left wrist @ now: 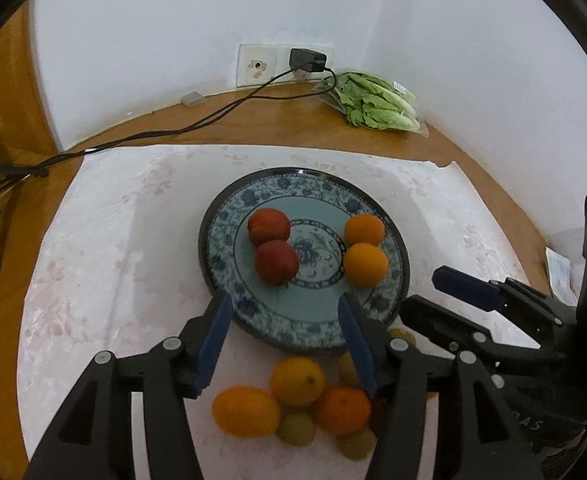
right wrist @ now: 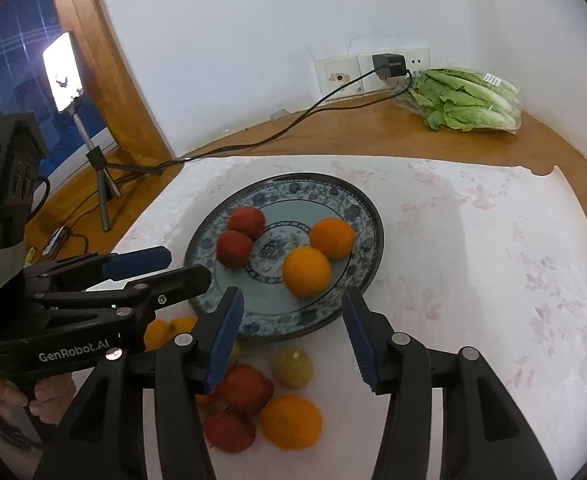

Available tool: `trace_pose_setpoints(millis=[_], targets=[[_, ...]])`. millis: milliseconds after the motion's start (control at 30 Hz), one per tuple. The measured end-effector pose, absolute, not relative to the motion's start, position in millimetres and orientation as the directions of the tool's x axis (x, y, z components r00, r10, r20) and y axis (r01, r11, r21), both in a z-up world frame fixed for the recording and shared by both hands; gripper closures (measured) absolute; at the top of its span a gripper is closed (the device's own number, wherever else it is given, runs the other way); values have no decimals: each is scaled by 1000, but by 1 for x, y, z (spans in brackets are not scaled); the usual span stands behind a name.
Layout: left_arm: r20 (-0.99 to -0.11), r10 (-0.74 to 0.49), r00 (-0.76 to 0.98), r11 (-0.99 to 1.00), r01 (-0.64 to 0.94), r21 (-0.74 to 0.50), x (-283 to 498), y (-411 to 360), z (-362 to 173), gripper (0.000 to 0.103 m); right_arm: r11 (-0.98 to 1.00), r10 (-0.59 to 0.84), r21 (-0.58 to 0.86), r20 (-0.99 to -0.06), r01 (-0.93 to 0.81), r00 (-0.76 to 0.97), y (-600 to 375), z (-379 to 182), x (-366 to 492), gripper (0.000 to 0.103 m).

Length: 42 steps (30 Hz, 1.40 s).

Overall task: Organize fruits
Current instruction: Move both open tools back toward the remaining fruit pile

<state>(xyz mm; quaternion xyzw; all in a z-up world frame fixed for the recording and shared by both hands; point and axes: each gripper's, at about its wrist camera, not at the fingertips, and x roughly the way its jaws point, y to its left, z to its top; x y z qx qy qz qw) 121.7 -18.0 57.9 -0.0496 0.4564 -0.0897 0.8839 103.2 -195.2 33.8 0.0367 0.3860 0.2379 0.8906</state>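
On the plate [left wrist: 213, 248], red fruits [left wrist: 271, 246] sat left and oranges [left wrist: 365, 248] right, evidently sorted; both grippers [left wrist: 285, 320] [right wrist: 291, 320] hung open and empty above the near-edge pile [left wrist: 293, 404].

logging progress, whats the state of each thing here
plate: holds two red fruits and two oranges
loose fruit pile: on the cloth, unsorted
left gripper: open, empty
right gripper: open, empty
charger: plugged in
lettuce: bagged
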Motion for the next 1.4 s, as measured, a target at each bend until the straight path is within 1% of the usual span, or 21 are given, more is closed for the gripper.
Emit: trace_pose_setpoints(millis=[600, 1200, 1400], targets=[[-810, -211, 547, 976, 79, -201, 74, -2, 61, 44, 889, 444, 258, -689, -379, 573, -199, 34, 52, 50], [-829, -200, 522, 978, 49, -205, 59, 5, 42, 44, 901, 425, 283, -721, -328, 547, -211, 12, 38, 50], [-810, -192, 555, 977, 25, -214, 59, 14, 42, 44, 901, 429, 295, -720, -319, 546, -214, 9, 39, 50]])
